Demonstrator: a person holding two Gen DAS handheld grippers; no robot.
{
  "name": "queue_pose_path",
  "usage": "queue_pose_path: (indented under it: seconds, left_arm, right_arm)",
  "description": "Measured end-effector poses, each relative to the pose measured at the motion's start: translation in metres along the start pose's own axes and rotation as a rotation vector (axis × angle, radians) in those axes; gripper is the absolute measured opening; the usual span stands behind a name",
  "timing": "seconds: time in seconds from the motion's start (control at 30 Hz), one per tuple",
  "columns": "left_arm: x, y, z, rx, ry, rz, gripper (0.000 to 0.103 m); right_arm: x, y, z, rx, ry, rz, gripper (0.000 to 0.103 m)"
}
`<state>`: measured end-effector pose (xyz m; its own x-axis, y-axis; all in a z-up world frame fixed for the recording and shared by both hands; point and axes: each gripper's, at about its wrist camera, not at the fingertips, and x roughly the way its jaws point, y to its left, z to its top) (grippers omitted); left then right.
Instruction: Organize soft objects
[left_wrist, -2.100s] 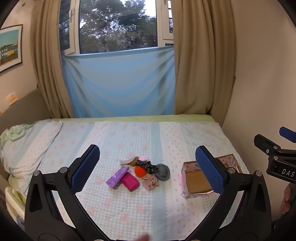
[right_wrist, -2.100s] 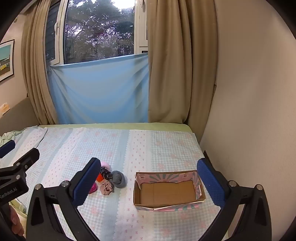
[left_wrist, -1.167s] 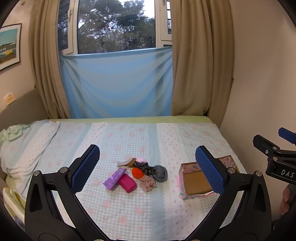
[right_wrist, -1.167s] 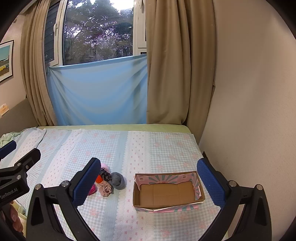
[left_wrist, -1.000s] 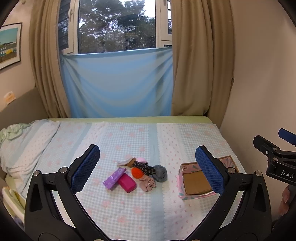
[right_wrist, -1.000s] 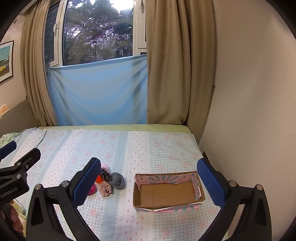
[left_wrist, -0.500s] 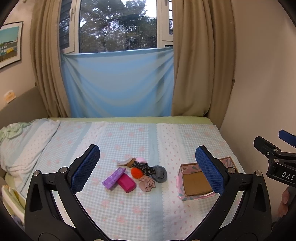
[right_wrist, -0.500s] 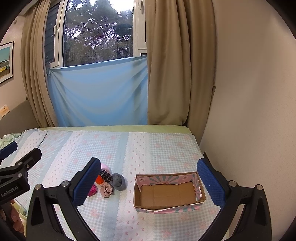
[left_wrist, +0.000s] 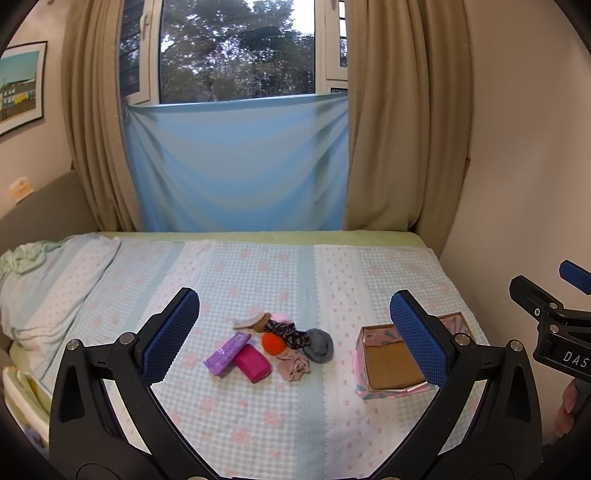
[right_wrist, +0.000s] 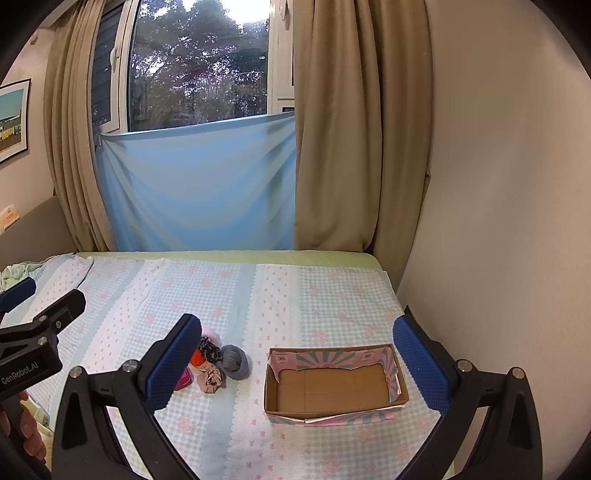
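Pile of soft objects mid-bed: purple pouch, magenta block, orange pom, grey yarn ball, crumpled cloths (touching, jumbled). Open cardboard box beside pile, empty. Left gripper and right gripper both spread wide, holding nothing.
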<state>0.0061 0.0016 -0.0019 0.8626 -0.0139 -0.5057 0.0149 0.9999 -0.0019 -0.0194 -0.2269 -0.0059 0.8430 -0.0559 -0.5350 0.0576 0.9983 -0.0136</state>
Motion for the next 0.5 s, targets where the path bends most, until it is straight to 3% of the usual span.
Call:
queue_pose_path:
  seconds: [0.5]
  left_arm:
    - [0.0006,-0.0015,-0.0006,0.002,0.002,-0.003,0.102]
  right_arm:
    - [0.0009,0.0023,-0.0017,0.005,-0.004,0.009,0.103]
